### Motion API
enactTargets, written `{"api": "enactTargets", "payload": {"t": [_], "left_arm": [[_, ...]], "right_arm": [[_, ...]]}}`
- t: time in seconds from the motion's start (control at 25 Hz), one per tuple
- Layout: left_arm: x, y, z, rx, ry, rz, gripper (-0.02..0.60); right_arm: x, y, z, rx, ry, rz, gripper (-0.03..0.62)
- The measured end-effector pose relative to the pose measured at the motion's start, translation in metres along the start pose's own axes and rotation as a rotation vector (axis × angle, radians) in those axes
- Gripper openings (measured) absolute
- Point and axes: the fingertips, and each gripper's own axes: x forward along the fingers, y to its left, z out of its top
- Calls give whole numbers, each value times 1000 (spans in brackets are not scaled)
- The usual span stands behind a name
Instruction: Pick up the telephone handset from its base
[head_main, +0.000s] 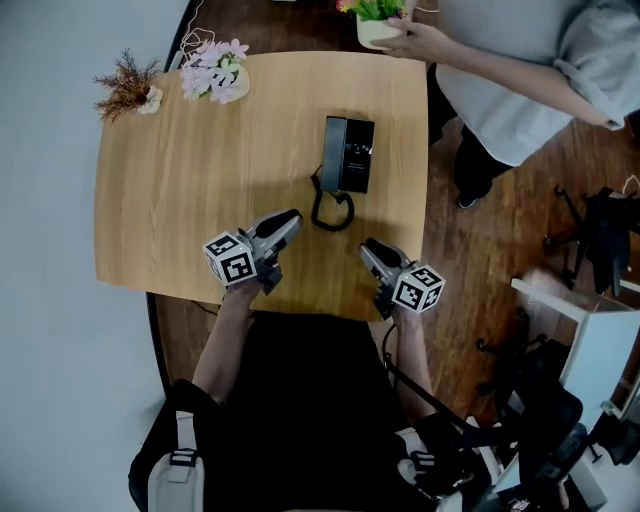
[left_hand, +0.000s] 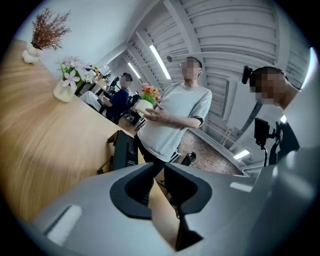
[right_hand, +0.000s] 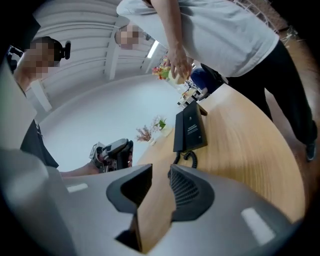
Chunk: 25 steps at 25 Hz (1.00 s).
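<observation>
A black telephone (head_main: 347, 153) lies on the wooden table (head_main: 180, 200), its handset (head_main: 333, 150) resting on the left side of the base, with a coiled cord (head_main: 332, 209) looping out toward me. My left gripper (head_main: 288, 224) hovers near the table's front edge, just left of the cord. Its jaws stand slightly apart with nothing between them. My right gripper (head_main: 368, 250) is to the right of the cord, jaws also a little apart and empty. The left gripper view shows the telephone (left_hand: 124, 150) ahead of the left gripper (left_hand: 157, 172). From the right gripper (right_hand: 160, 176) the telephone (right_hand: 190, 129) lies further back.
A vase of pale flowers (head_main: 215, 72) and a dried sprig in a small pot (head_main: 128, 88) stand at the table's far left. A person (head_main: 520, 70) stands by the far right corner with a hand on a flower pot (head_main: 378, 24). Chairs and gear (head_main: 590, 330) crowd the floor at right.
</observation>
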Motion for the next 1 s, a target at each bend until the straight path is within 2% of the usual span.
{"api": "enactTargets", "payload": {"t": [0.12,0.32,0.4,0.52,0.6,0.76,1.0], "left_arm": [[22,20,-4,33,36,56,86],[71,61,0,184,130,167,169],[82,77,6,220,159,206,190],[69,96,27,218,108,286,195],[70,93,29,216,59,279,195],[82,79,22,200,41,218,195],[60,89,21,177,21,219,195]], "right_arm": [[-5,-10,3,14,11,-13,106],[-11,-7,7,14,6,-65,105],[-10,1,8,19,-5,-78,105],[6,10,4,14,29,-54,105],[3,11,1,17,33,-54,106],[-10,3,5,28,2,-103,105],[9,8,13,7,1,-94,105]]}}
